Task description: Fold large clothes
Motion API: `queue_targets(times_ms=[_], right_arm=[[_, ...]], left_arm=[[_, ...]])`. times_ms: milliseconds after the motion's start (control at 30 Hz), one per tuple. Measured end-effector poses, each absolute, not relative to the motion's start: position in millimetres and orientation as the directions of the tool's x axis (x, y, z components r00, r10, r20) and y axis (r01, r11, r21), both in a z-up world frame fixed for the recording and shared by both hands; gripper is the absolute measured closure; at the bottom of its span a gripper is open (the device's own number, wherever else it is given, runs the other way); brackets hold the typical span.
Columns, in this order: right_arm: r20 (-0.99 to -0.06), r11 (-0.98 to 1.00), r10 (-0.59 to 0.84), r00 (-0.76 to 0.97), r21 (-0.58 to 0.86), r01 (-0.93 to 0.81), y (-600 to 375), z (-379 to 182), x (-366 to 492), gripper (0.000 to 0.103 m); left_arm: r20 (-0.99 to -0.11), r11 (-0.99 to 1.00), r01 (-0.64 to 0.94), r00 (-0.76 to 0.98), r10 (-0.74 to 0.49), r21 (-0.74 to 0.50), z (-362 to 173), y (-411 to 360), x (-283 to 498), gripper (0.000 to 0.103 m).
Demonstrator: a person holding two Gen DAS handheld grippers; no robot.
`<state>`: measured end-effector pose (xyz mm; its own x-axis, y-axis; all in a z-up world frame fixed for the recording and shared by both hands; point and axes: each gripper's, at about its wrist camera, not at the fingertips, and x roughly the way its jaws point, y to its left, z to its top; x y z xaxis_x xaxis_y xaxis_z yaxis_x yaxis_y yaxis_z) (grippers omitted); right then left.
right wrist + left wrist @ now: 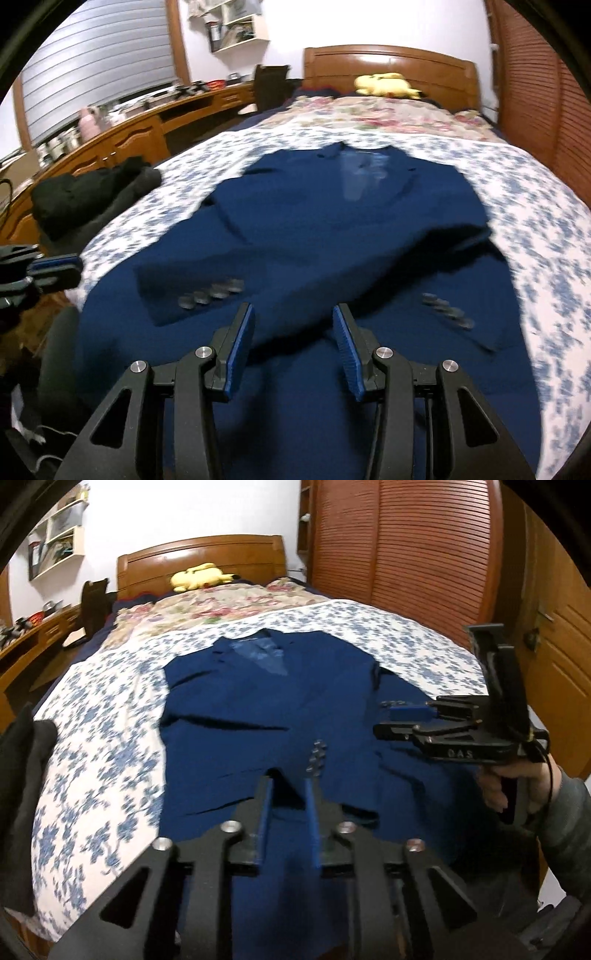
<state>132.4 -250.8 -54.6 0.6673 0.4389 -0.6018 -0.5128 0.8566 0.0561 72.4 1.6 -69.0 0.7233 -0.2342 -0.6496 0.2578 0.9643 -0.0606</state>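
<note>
1. Left gripper [290, 794] fingers narrowly parted, holding nothing; right gripper [293, 336] fingers spread, empty.
2. Navy suit jacket [332, 236] lies flat on bed [535, 206], sleeves crossed.
3. Judgement: soft, moderately heavy, drapes; pinch hem corners.

Left wrist view: camera sits behind the left gripper [290, 794], above the foot edge of the bed [92, 709], tilted down and facing the headboard [201, 559]. It is close over the blue jacket [266, 709]; the right gripper [397, 716] enters from the right side of the frame.

Right wrist view: camera sits behind the right gripper [293, 328], also above the foot edge, facing the headboard [388, 61], slightly lower and nearer the jacket [332, 229]. The left gripper [55, 271] shows at the left border.

Shared field: jacket, floral bedspread [535, 206], headboard, yellow plush toy [199, 576], wall shelves [236, 31].
</note>
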Motion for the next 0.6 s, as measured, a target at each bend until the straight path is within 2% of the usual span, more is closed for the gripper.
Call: queue_targets(times_ms=[67,200,267,400,600], right_arm=[[-0.605,0.836,0.46,0.65,0.05,-0.546,-233.5,-55.7,133.0,0.057],[-0.625,0.79,0.502,0.598,0.05,-0.611,-203.2,-60.7,134.0,0.057],[-0.64,0.77,0.51,0.575,0.042,-0.637,-190.2,-64.4,135.1,0.057],[-0.672,0.745,0.511,0.536,0.035,-0.666,-177.2,-71.6,144.7,0.057],[-0.722,0.735,0.457,0.519,-0.022,-0.678,-161.8,-83.0,166.5,0.057]], left_arm=[[-0.652,0.969,0.235,0.724,-0.225,-0.074,-72.4,12.0,70.5,0.07],[-0.66,0.975,0.204,0.721,-0.21,-0.087,-78.0,27.6,68.8,0.065],[-0.658,0.979,0.187,0.727,-0.196,-0.085,-80.3,33.7,66.5,0.056],[-0.659,0.981,0.164,0.727,-0.193,-0.107,-85.5,45.0,64.5,0.045],[-0.659,0.982,0.141,0.728,-0.189,-0.126,-90.8,55.9,62.9,0.04]])
